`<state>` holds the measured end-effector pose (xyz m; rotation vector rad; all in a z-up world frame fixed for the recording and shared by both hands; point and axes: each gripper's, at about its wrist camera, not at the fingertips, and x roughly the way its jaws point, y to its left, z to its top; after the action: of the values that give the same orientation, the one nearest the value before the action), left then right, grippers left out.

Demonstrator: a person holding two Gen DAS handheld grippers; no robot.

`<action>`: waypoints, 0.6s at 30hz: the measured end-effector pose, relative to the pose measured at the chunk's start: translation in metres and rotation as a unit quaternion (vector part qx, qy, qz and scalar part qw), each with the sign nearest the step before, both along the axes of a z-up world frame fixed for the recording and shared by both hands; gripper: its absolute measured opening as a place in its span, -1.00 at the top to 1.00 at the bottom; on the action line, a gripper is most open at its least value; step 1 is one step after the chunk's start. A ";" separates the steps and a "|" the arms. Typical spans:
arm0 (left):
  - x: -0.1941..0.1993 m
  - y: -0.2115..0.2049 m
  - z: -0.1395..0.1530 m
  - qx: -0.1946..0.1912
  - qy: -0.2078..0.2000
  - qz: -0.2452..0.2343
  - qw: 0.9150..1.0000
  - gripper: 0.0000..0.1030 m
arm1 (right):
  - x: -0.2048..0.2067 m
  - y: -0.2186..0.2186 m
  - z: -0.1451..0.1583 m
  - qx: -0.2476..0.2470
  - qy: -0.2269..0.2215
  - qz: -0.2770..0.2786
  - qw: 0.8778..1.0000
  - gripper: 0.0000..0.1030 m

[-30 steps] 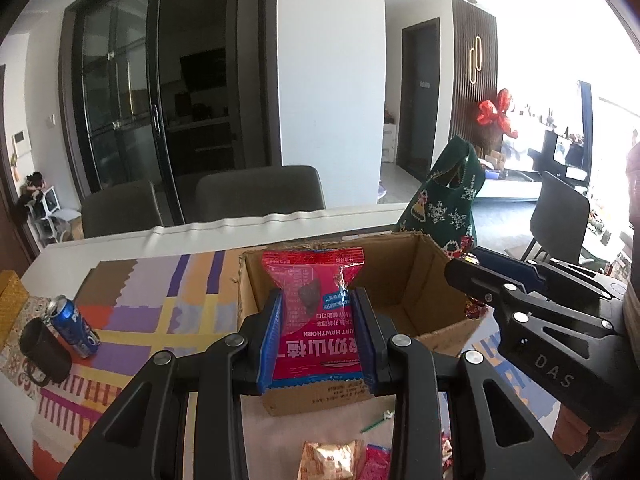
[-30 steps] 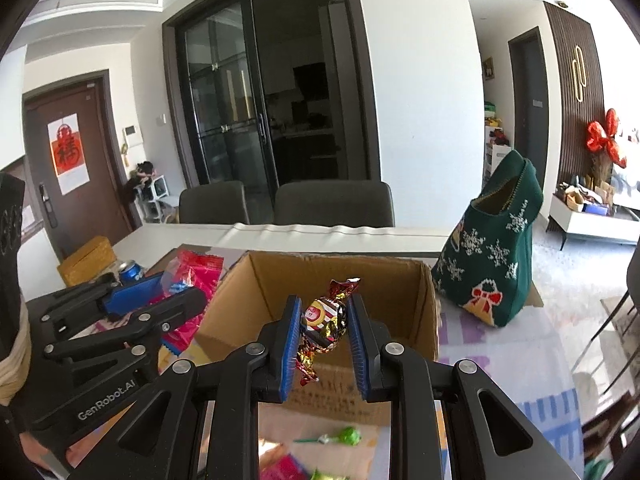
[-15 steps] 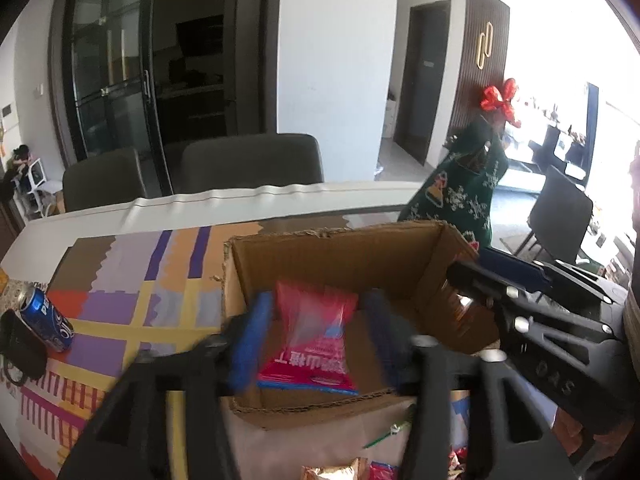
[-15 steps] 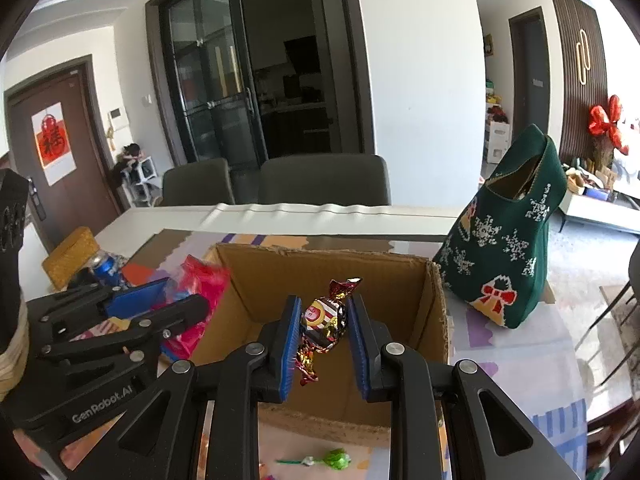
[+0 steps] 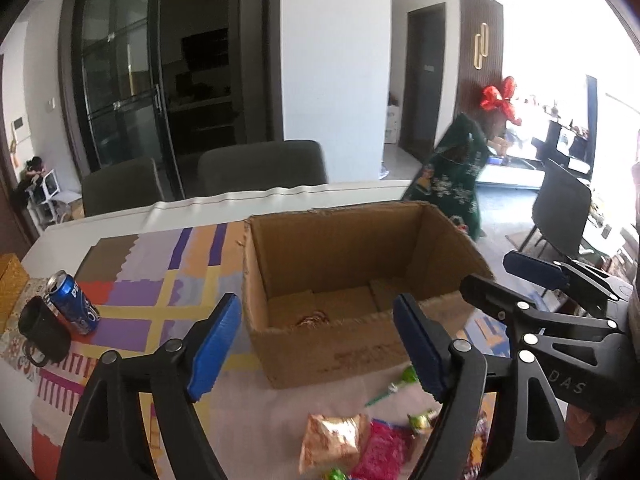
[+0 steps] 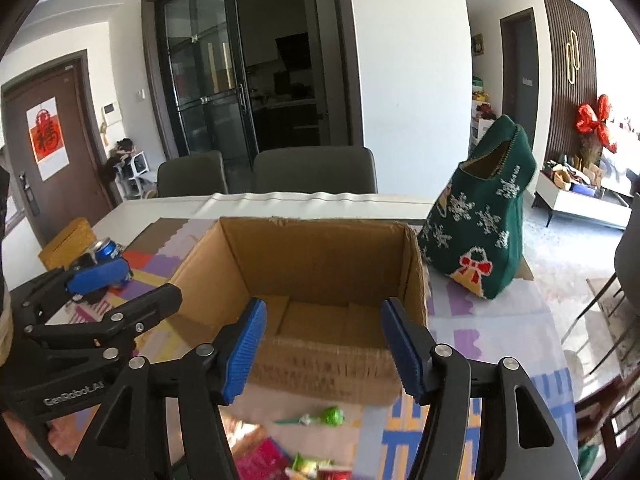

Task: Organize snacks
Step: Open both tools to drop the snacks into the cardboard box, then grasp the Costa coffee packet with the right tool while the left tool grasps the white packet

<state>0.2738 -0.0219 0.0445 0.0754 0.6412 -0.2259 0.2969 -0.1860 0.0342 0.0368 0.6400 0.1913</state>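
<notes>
An open cardboard box [image 5: 320, 344] stands on the table; it also shows in the right wrist view [image 6: 320, 364]. A bit of gold candy wrapper [image 5: 312, 318] shows on its floor by the near wall. My left gripper [image 5: 320, 344] is open and empty, just in front of the box. My right gripper [image 6: 322, 350] is open and empty, level with the box's near wall. Loose snacks lie on the table below: a gold packet [image 5: 334, 440], a pink packet [image 5: 384, 448] and a green lollipop [image 6: 330, 416]. The right gripper's body [image 5: 552, 332] shows at the right of the left view.
A blue soda can [image 5: 74, 302] and a black mug [image 5: 40, 334] stand at the left on a colourful mat [image 5: 160, 292]. A green Christmas bag [image 6: 480, 224] stands right of the box. Two grey chairs [image 6: 314, 170] are behind the table.
Both grippers opened. The red hawthorn packet left the left gripper and the wrapped candy left the right gripper, over the box. The red packet is out of sight now.
</notes>
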 end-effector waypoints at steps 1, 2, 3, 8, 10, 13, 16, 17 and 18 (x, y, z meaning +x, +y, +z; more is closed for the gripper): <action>-0.007 -0.002 0.001 0.001 -0.002 -0.004 1.000 -0.54 | -0.006 -0.001 0.000 0.000 0.000 0.000 1.000 -0.19; -0.011 -0.004 0.001 0.002 -0.004 -0.008 1.000 -0.55 | -0.014 -0.002 0.000 -0.002 -0.001 0.000 1.000 -0.21; -0.018 -0.006 0.002 0.002 -0.005 -0.014 1.000 -0.56 | -0.020 -0.004 0.000 -0.004 -0.002 -0.002 1.000 -0.23; -0.042 -0.018 -0.002 0.005 -0.006 -0.040 0.999 -0.60 | -0.050 -0.016 -0.003 -0.006 0.001 -0.015 1.000 -0.24; -0.051 -0.024 -0.004 0.012 -0.008 -0.050 0.999 -0.61 | -0.062 -0.020 -0.006 -0.009 0.004 -0.020 1.000 -0.24; -0.061 -0.032 -0.012 0.021 -0.005 -0.066 0.998 -0.61 | -0.075 -0.025 -0.011 -0.011 0.011 -0.024 1.000 -0.24; -0.070 -0.038 -0.022 0.023 0.007 -0.082 0.996 -0.61 | -0.089 -0.029 -0.021 -0.014 0.022 -0.025 0.999 -0.24; -0.072 -0.039 -0.028 0.024 0.013 -0.087 0.996 -0.61 | -0.094 -0.030 -0.025 -0.016 0.028 -0.026 0.999 -0.24; -0.074 -0.042 -0.031 0.025 0.018 -0.091 0.995 -0.60 | -0.096 -0.030 -0.029 -0.019 0.031 -0.027 0.999 -0.24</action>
<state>0.1997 -0.0636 0.0131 0.1789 0.6762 -0.3876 0.2005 -0.2163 0.0056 0.0236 0.7033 0.1269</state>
